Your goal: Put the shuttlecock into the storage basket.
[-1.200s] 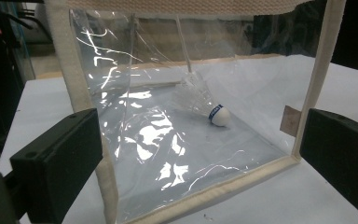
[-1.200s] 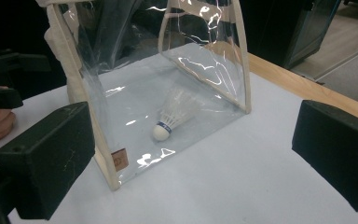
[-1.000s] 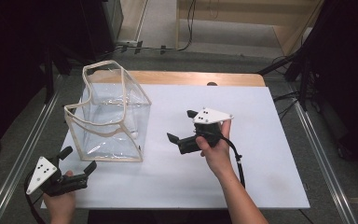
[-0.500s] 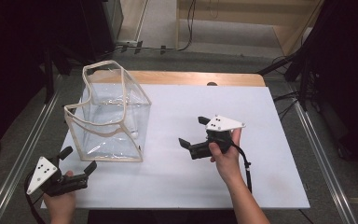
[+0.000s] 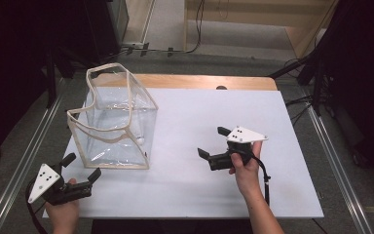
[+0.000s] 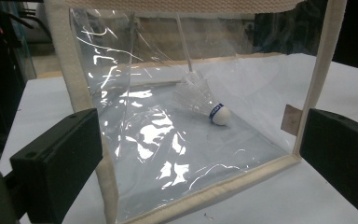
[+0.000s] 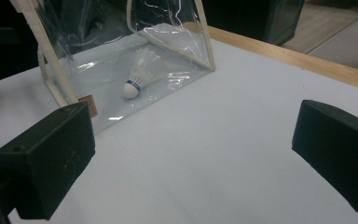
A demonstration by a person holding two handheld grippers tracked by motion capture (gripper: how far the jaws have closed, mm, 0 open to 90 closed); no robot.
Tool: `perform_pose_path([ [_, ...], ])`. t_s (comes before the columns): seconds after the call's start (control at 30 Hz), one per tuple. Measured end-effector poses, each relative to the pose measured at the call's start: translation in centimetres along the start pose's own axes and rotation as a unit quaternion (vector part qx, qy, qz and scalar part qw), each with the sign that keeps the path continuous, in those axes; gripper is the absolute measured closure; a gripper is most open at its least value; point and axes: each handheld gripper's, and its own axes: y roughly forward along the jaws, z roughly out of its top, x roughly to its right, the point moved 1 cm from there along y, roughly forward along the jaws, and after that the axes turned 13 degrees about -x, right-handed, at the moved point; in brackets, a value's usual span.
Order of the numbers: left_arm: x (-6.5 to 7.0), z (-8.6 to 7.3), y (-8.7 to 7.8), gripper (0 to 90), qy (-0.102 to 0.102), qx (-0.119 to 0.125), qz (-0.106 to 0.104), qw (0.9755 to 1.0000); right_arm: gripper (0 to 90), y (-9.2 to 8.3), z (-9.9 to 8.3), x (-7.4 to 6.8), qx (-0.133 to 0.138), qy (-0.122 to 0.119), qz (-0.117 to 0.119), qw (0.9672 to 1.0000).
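A clear plastic bag [image 5: 114,126] with cream fabric trim stands upright on the left of the white table [image 5: 185,195]. Inside it lies a white shuttlecock [image 6: 203,100] [image 7: 137,77] with a blue band at its cork. My left gripper [image 5: 80,168] is open at the table's front-left corner, jaws pointing at the bag's near wall [image 6: 168,154] with nothing between them. My right gripper [image 5: 213,142] is open over the table's right middle, jaws facing left toward the bag [image 7: 121,56], well apart from it.
A wooden strip [image 5: 195,82] runs along the table's far edge. Metal rails [image 5: 331,156] flank both sides. Dark equipment and cables [image 5: 195,29] lie on the floor beyond. A small tan tag [image 7: 89,105] sits on the bag's lower trim.
My right gripper has moved back to the right and slightly toward the front, away from the bag. The left gripper and the bag have stayed put.
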Motion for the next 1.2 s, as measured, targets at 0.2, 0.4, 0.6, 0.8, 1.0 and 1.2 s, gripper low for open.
perform_pose_path([
  [0.2,0.0,0.0,0.0,0.0,0.0,-0.001,0.001,1.0,0.0,-0.5,-1.1,0.8,0.001,0.013,-0.01,0.9999],
  [0.4,0.0,0.0,0.0,0.0,0.0,0.0,0.001,1.0,0.0,-1.2,-2.4,1.6,0.004,0.025,-0.02,0.9995],
  [0.6,0.0,0.0,0.0,0.0,0.001,-0.001,0.002,1.0,0.0,-1.7,-4.3,2.4,0.002,0.038,-0.03,0.9988],
  [0.8,0.0,0.0,0.0,0.0,0.002,-0.002,0.002,1.0,0.0,-2.2,-6.0,2.9,0.0,0.051,-0.036,0.9981],
  [1.0,0.0,0.0,0.0,0.0,0.001,-0.002,0.002,1.0,0.0,-2.9,-7.0,3.4,0.001,0.062,-0.042,0.9972],
  [1.2,0.0,0.0,0.0,0.0,0.002,-0.003,0.002,1.0,0.0,-3.8,-7.7,3.9,0.003,0.066,-0.049,0.9966],
])
